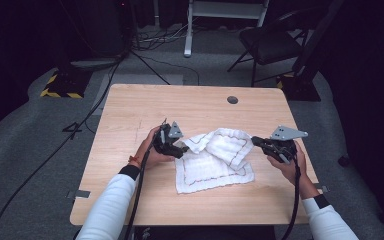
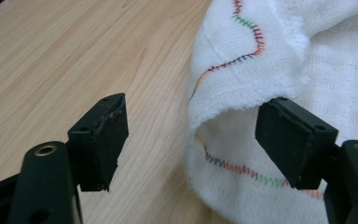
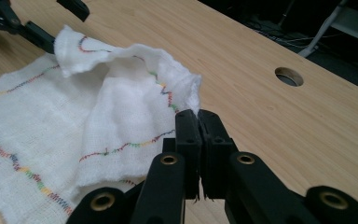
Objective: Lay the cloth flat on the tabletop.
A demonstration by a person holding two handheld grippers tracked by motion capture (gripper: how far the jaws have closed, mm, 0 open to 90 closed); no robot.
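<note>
Item: white woven gauze cloth with wavy multicoloured stitched lines (image 1: pixel 215 160), lying near the middle of the pale wood-grain table (image 1: pixel 130 110), partly folded, its far edge raised in a loose hump between the two hands.

Handling: judged very light, soft and limp; it will sag and drape, not hold a shape. Not fragile, not slippery; the open weave should grip well between pads. Best taken at corners or along the hemmed edge, a single layer at a time; a pinch in the middle would likely bunch several layers.

Left tongs (image 1: pixel 176 146): jaws standing apart, nothing pressed between them; the cloth's folded left corner (image 2: pixel 223 100) lies just beside the right-hand pad, free.

Right tongs (image 3: pixel 199 122): jaws closed on the cloth's right corner, a tuft of fabric showing above the pads.

Surroundings: round cable hole (image 1: pixel 232 99) in the table's far side, well apart from the cloth. Black folding chair (image 1: pixel 270 42), white frame legs (image 1: pixel 187 30) and black floor cables (image 1: pixel 80 130) beyond the table. Nothing on the table stands in the way.
</note>
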